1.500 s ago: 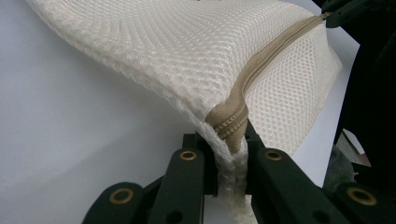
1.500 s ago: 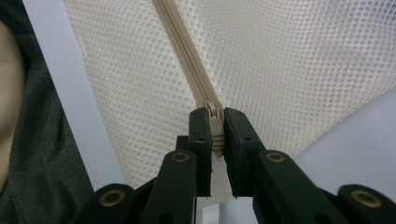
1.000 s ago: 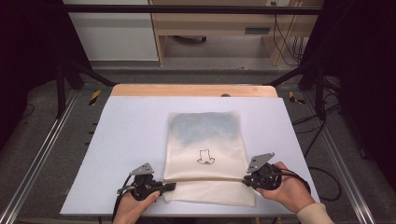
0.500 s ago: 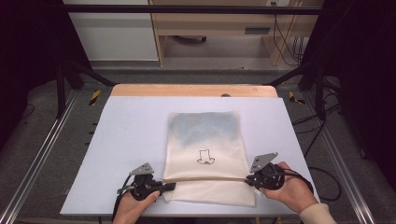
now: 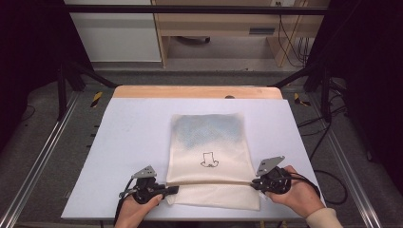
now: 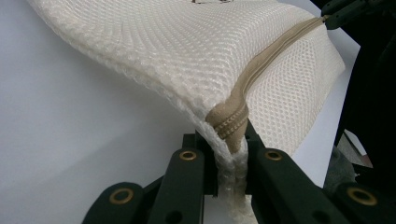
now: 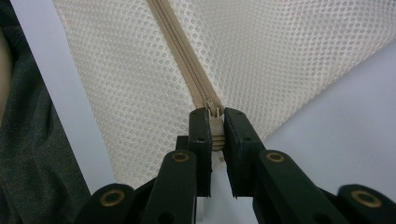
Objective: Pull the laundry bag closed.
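Note:
A cream mesh bag [image 5: 209, 142] with a small black drawing lies flat on the white table [image 5: 133, 128]. A tan zipper [image 5: 209, 182] runs across its near end. My left gripper [image 5: 168, 190] is shut on the bag's left edge, pinching the mesh [image 6: 229, 161] right at the zipper's end [image 6: 229, 120]. At the bag's right edge, my right gripper [image 5: 255, 182] is shut on the zipper pull [image 7: 215, 122], with the closed zipper teeth [image 7: 180, 51] running away from it. Both jaws press tight on what they hold.
The white table has a wooden strip [image 5: 195, 91] along its far edge. Metal rails [image 5: 43, 156] flank the table on both sides. Cables [image 5: 328, 128] lie on the floor to the right. A wooden shelf [image 5: 214, 28] stands behind.
The right gripper has shifted slightly to the right along the bag's near end. The left gripper has kept its place.

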The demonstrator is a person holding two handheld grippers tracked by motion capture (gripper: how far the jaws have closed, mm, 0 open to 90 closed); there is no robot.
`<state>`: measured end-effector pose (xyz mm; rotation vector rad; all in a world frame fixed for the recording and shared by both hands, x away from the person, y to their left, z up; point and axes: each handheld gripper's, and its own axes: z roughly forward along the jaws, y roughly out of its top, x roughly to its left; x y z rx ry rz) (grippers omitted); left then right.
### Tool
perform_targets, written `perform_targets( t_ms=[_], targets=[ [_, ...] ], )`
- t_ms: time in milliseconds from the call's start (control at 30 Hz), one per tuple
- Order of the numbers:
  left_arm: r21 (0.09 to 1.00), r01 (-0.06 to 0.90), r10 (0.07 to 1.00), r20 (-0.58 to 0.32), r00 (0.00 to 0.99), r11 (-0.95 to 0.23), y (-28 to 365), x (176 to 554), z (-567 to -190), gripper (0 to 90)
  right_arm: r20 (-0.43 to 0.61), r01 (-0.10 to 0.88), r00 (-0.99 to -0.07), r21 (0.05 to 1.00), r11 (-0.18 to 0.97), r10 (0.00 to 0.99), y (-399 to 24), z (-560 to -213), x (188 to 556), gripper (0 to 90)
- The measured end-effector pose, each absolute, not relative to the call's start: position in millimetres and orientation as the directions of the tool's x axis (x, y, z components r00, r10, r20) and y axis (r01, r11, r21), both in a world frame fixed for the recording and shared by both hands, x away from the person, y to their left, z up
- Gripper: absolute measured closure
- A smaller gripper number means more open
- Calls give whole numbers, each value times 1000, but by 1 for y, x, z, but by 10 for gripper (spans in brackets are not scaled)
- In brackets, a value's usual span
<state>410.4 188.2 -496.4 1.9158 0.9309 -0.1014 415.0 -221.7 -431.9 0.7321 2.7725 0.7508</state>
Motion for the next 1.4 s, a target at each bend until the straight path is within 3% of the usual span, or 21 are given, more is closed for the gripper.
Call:
perform_targets(
  t_ms=[1400],
  targets=[
    [738,626,581,-401,708,-253,188,408,-493,812,-28,435,-847,537,723,531,-227,-447,410,820]
  ],
)
